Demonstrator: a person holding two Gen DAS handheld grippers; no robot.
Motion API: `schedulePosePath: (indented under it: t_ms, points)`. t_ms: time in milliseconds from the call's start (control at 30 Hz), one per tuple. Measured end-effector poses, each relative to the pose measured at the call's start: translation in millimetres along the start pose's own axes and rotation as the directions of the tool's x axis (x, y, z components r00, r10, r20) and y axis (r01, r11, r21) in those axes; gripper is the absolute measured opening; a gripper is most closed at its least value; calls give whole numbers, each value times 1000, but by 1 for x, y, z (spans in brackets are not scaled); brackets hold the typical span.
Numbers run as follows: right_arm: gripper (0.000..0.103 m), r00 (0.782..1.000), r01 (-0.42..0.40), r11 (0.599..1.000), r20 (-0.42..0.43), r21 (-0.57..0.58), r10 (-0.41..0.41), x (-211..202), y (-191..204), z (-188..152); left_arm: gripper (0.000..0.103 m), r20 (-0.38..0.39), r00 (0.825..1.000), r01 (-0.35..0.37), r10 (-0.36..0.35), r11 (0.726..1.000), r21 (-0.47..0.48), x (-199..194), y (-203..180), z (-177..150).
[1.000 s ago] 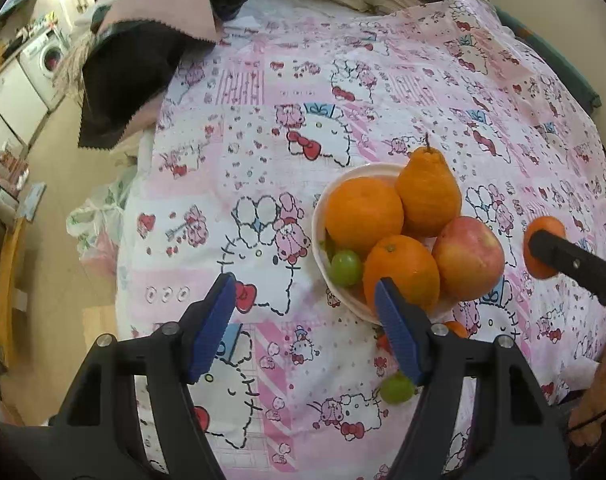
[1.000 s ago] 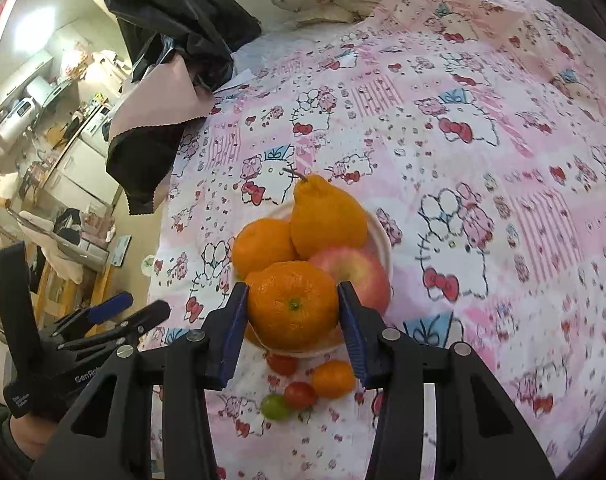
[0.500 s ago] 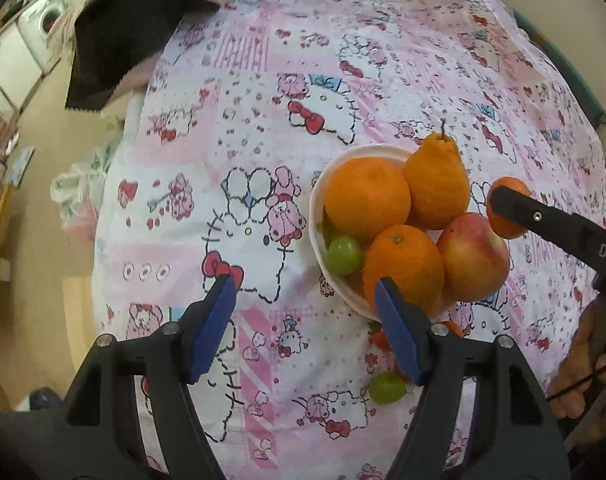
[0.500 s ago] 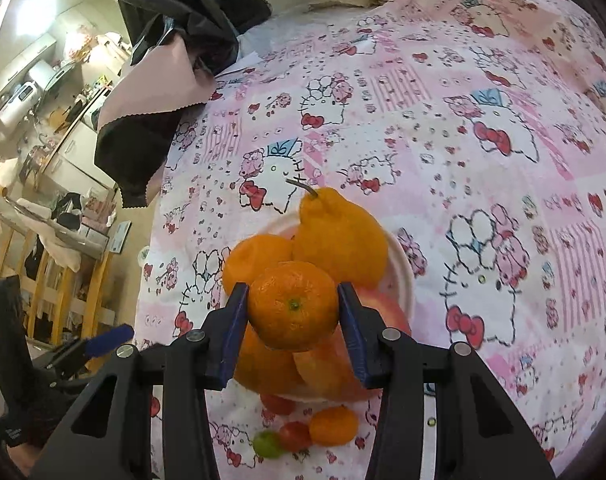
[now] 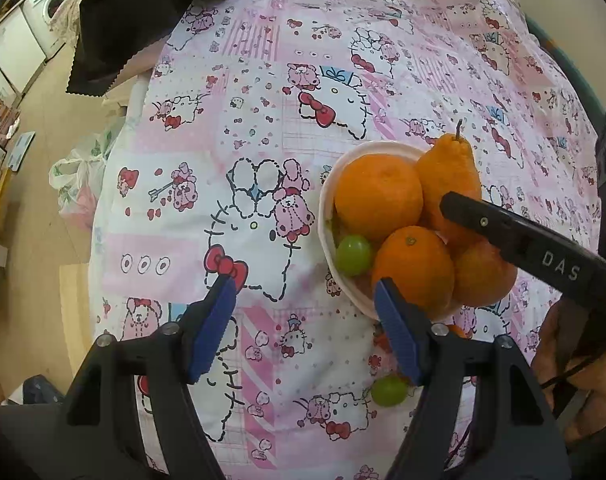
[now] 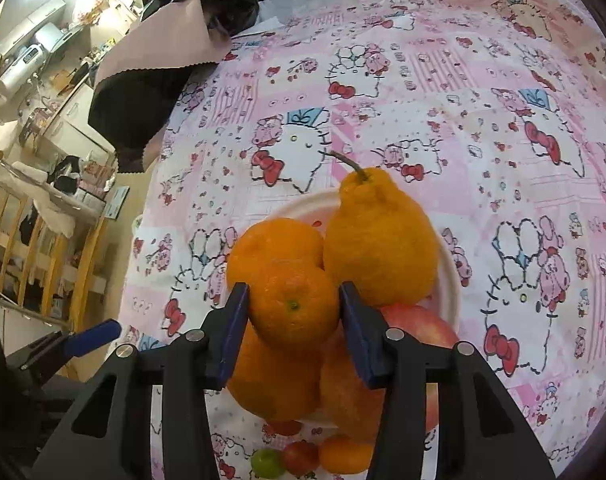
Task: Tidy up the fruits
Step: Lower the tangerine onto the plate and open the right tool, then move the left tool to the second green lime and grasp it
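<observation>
Left wrist view: left gripper (image 5: 303,320) is empty, fingers spread wide, hanging low over the cloth (image 5: 263,100) just beside the bowl (image 5: 327,216). Its right finger (image 5: 395,332) overlaps the bowl's near rim in the picture; contact can't be told from here. The bowl is piled high: a big orange (image 5: 379,196), a pear-shaped citrus (image 5: 451,176) with its stalk up, a second orange (image 5: 413,266), and a green grape (image 5: 354,255) wedged low by the rim. Another grape (image 5: 389,389) lies loose on the cloth below the right finger. One arm of the right gripper (image 5: 523,244) crosses over the pile — probably there to add to the stack.

Right wrist view: right gripper (image 6: 294,316) is clamped on a mandarin (image 6: 294,304), blue pads pressed on both sides, navel facing the camera. The mandarin sits dead centre between the fingers, over the middle of the pile, in front of the big orange and the citrus. Whether it already rests on the fruit beneath is hard to tell at this angle. An apple (image 6: 415,320) shows at the right of the bowl, partly hidden. Small loose fruit (image 6: 303,456) — green, red, orange — lie on the cloth near the bowl's near edge, not yet gathered.

Judgement: the pile is steep, so a release on top may roll off.
</observation>
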State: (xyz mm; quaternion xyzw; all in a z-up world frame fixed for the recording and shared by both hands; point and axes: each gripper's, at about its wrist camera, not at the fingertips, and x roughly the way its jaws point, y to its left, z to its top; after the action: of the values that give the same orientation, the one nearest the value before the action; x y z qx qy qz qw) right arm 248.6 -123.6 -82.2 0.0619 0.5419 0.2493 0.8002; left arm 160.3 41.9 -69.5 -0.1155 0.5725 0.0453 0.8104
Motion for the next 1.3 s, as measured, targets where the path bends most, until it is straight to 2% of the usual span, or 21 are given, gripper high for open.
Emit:
schedulePosePath:
  t_ms: [100,133,333,500,733,967,1300]
  points:
    - [75,999,12,1000,33,21,-12,-11,-4,1,69,3,1000,7,-7,1000,2,-1,-1,1]
    - [77,999,3,1000,54,26,-4,-17,-6,2,69,7,1000,7,-7,1000,5,-2,-2,1]
    - [77,990,-9,998,141,67,0,-54,-14,1,69,28,1000,4,-4,1000,-5,-6,0,1]
    - [77,986,-12,994,166,112,-6,-74,-23,-9,69,50,999,-2,2,1000,-8,-11,1,-1]
    - [77,986,-17,987,165,159,-9,-90,-30,-26,69,82,997,-5,4,1000,7,-18,-2,-7]
    - [77,990,-22,977,144,212,-9,-99,-35,-56,69,56,998,29,-28,999,-18,-22,5,-11]
    - [77,995,-19,959,101,282,-11,-103,-44,-94,69,33,999,40,-42,998,52,-19,-11,-27]
